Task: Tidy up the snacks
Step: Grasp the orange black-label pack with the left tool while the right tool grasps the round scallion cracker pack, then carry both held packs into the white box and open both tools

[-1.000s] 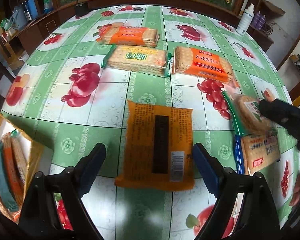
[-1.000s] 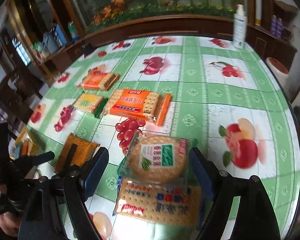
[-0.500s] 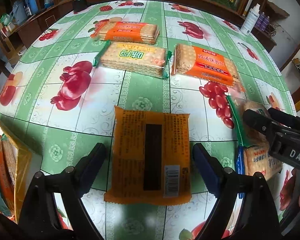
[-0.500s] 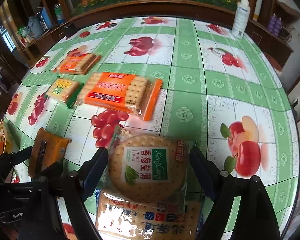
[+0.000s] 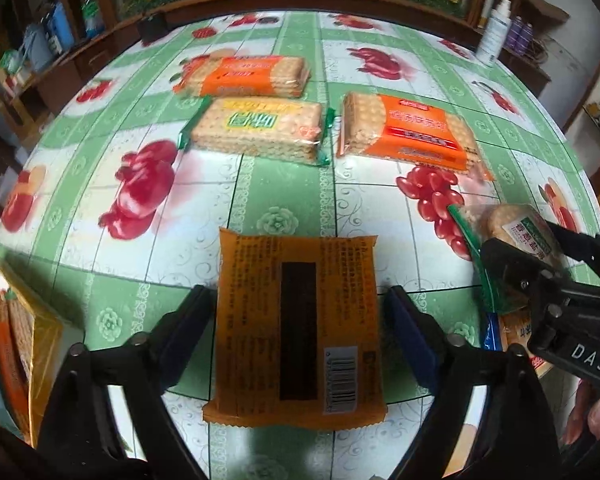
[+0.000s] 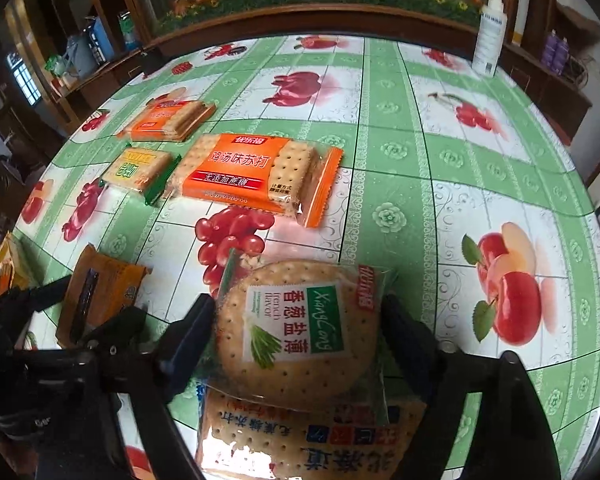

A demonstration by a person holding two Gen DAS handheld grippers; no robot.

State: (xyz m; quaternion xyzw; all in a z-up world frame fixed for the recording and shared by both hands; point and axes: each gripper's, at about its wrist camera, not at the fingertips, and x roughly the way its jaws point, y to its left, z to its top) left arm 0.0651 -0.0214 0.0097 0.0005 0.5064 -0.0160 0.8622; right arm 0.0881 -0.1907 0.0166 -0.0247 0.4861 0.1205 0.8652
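Observation:
My left gripper [image 5: 298,324] is open, its jaws on either side of a brown-orange snack pack [image 5: 296,324] lying back side up on the table. My right gripper [image 6: 296,336] is open around a round cracker pack with a green label [image 6: 296,332], which rests on a blue-labelled cracker pack [image 6: 300,436]. The round pack also shows in the left wrist view [image 5: 516,232], and the brown-orange pack in the right wrist view [image 6: 100,296]. Neither pack looks lifted.
Two orange cracker packs [image 5: 244,76] [image 5: 408,132] and a yellow-green one [image 5: 260,130] lie further back on the fruit-print tablecloth [image 5: 284,192]. A yellow bag holding packs [image 5: 16,332] sits off the left edge. A white bottle [image 6: 490,32] stands at the far right.
Both grippers have moved forward and down over their packs, which now lie deeper between the jaws. The packs have not moved on the table.

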